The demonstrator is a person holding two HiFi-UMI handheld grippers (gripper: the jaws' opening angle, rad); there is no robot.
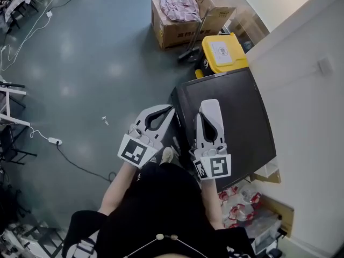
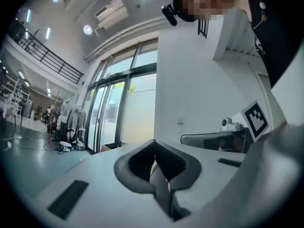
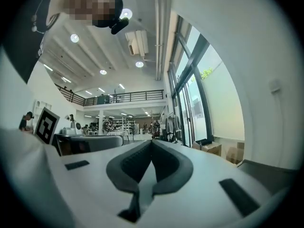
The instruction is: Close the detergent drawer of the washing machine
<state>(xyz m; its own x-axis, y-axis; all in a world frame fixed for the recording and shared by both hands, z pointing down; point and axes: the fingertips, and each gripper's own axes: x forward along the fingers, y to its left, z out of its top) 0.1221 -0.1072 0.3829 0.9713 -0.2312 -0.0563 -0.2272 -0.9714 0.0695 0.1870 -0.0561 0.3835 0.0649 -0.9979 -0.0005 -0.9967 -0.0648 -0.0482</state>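
Dark grey pads [image 2: 140,162] of the left gripper [image 2: 154,145] shut tip to tip, nothing between them; likewise on the right gripper [image 3: 151,144], pads [image 3: 134,163] closed together and empty; both grippers held level, side by side, white bodies ending in black-and-white marker cubes [image 1: 134,150].

From above: right gripper [image 1: 209,105] over the dark top of the washing machine [image 1: 242,128]; left gripper [image 1: 167,109] just off that top's left edge, above grey floor [image 1: 80,63]; detergent drawer not to be made out in any view.

Beyond the machine, a yellow container [image 1: 223,52], then a cardboard box [image 1: 174,28] with pink cloth [image 1: 180,7] inside; white wall [image 1: 306,63] along the right; white power strip [image 1: 54,141] on the floor, far left.
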